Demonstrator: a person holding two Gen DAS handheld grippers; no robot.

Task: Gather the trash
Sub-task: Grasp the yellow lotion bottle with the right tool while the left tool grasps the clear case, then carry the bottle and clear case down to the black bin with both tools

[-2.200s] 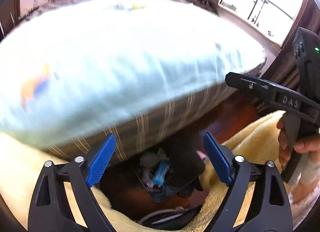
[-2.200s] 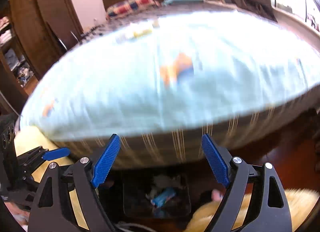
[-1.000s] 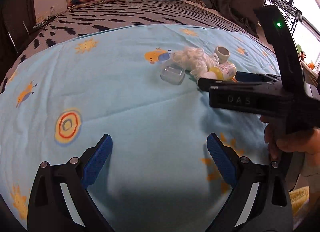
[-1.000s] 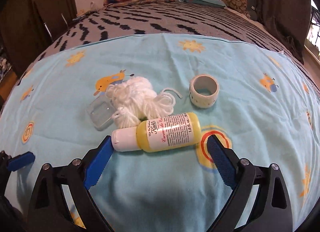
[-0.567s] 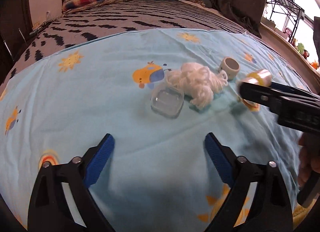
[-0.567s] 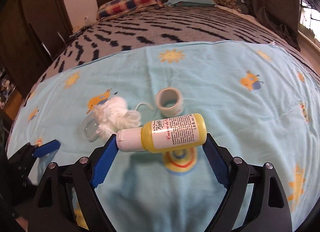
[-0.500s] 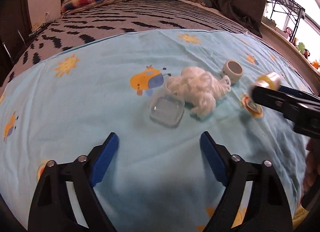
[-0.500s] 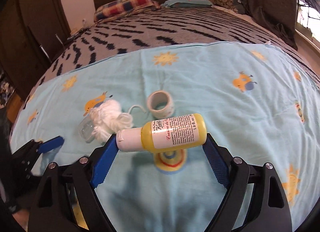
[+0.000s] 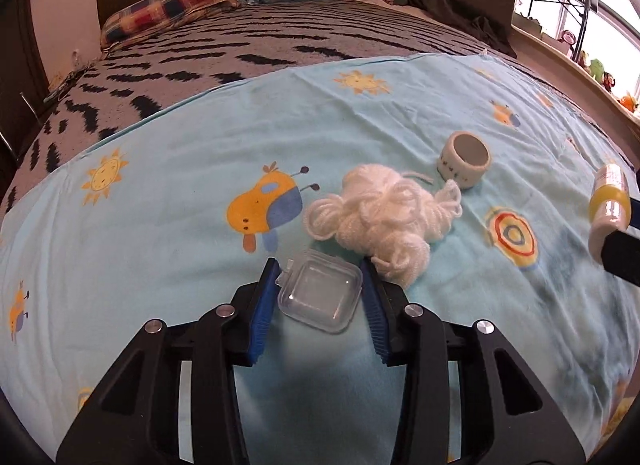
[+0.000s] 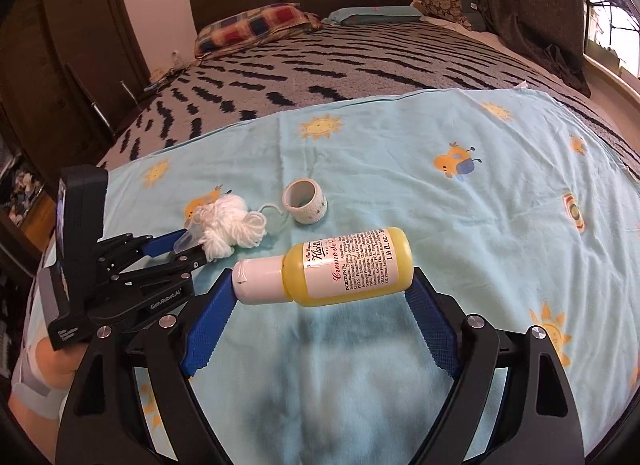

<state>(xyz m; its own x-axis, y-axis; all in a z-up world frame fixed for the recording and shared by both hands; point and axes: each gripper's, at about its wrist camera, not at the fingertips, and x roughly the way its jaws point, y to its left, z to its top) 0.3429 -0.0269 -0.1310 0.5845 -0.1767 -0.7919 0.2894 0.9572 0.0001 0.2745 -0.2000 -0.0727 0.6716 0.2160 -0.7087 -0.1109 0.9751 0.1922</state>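
My left gripper (image 9: 318,293) is shut on a small clear plastic box (image 9: 321,296) that rests on the light blue printed sheet (image 9: 168,233). A bundle of white yarn (image 9: 384,221) lies just beyond it, and a white tape roll (image 9: 464,160) lies further right. My right gripper (image 10: 324,285) is shut on a yellow lotion bottle (image 10: 340,267) with a white cap, held sideways above the sheet. The bottle shows at the right edge of the left wrist view (image 9: 608,205). The yarn (image 10: 228,227), tape roll (image 10: 305,201) and left gripper (image 10: 188,245) show in the right wrist view.
The sheet covers the foot of a bed with a grey black-patterned blanket (image 9: 248,45) and pillows (image 9: 160,11) at a dark headboard. A window ledge (image 9: 580,65) runs along the right. Dark wooden furniture (image 10: 60,65) stands to the left.
My left gripper moved forward and closed on the clear box. My right gripper closed on the yellow bottle and lifted it off the sheet, drawing back from the yarn and tape roll.
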